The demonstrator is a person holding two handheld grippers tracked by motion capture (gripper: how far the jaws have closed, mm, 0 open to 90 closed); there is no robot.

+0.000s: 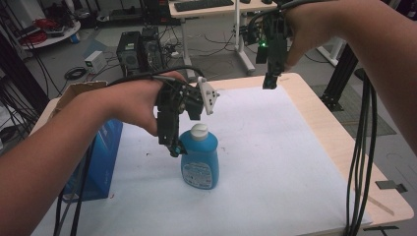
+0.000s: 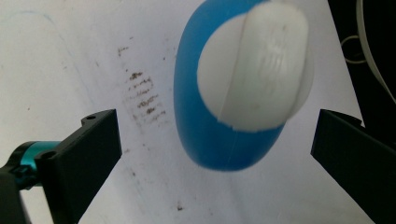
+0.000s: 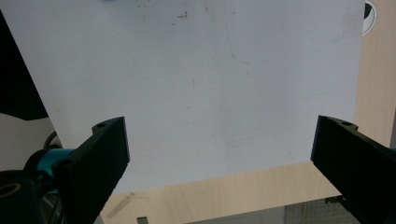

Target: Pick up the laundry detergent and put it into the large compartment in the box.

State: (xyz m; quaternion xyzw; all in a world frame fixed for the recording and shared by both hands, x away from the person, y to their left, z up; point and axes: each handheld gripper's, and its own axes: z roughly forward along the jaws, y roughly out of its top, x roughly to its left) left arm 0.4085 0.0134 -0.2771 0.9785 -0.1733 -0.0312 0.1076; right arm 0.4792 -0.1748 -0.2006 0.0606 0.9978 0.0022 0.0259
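Covering wooden table (image 1: 344, 147) (smudged): white sheet (image 1: 275, 147)

A blue bottle (image 1: 199, 160) is topped by a white cap (image 1: 199, 130) and fronted by a pale label with blue print. The left gripper (image 1: 173, 147) is black with a teal part near its tip (its top plate is light grey). The right gripper (image 1: 270, 81) is black. A white sheet (image 1: 275, 162), speckled with dark marks, is laid over a light wood table (image 1: 344, 152). A blue box (image 1: 101, 162) is seen at the left.
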